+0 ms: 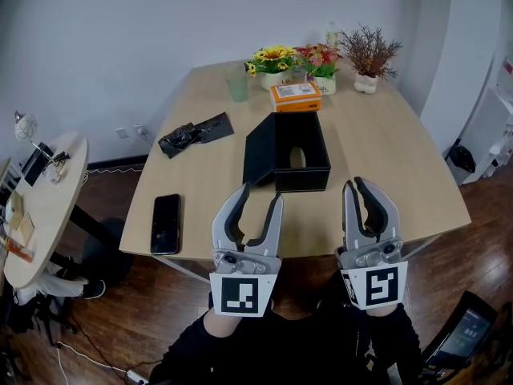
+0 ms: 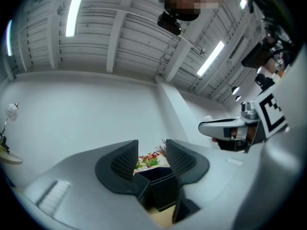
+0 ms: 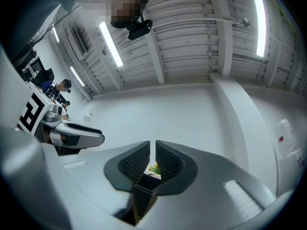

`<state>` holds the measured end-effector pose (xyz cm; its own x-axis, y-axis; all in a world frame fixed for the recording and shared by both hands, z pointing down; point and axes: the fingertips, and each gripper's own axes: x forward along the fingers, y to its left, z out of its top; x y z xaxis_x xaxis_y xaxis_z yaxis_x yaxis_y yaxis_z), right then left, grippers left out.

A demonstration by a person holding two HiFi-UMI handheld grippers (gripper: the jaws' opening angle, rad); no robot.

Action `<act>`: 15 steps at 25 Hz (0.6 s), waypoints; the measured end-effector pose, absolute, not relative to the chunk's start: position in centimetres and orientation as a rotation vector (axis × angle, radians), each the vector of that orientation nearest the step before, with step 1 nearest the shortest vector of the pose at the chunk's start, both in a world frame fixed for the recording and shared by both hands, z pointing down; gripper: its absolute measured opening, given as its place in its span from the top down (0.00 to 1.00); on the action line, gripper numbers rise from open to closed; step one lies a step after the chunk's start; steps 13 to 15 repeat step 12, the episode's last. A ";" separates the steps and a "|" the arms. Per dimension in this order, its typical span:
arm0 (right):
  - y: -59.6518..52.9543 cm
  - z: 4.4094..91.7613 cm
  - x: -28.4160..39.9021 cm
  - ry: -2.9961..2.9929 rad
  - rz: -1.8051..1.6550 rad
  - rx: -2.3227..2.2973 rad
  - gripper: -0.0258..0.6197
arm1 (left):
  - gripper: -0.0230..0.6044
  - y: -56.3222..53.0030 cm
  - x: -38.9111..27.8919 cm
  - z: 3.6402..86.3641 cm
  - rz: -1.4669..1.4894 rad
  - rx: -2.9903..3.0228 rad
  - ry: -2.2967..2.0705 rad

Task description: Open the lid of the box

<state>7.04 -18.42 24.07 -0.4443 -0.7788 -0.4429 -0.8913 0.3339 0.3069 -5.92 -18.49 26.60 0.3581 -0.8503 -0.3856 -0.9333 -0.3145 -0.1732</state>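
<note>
Black box [image 1: 303, 179] on the counter [image 1: 385, 151] shows its lid [image 1: 258, 147] raised; task apparently complete. Left claw [image 1: 261, 193] open, empty; right claw [image 1: 355, 184] closed, empty.

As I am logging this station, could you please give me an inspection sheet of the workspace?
Surface: light wooden table.
Job's things: black box, lid standing open at its left.
Clutter: phone, black bag, orange box, green cup, potted flowers.
Grippers: left gripper open, empty; right gripper shut, empty; both short of the box.
Cables: thin cable on the floor.
Surroundings: round side table, white wall, wood floor.
</note>
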 end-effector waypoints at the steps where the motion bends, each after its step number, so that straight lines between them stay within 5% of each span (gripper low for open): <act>1: -18.4 24.1 7.1 2.381 0.761 -1.517 0.92 | 0.72 -18.5 -5.9 26.6 0.317 -2.264 1.565; 15: -18.6 24.4 6.9 2.391 0.758 -1.521 0.92 | 0.72 -18.6 -5.9 26.8 0.313 -2.276 1.564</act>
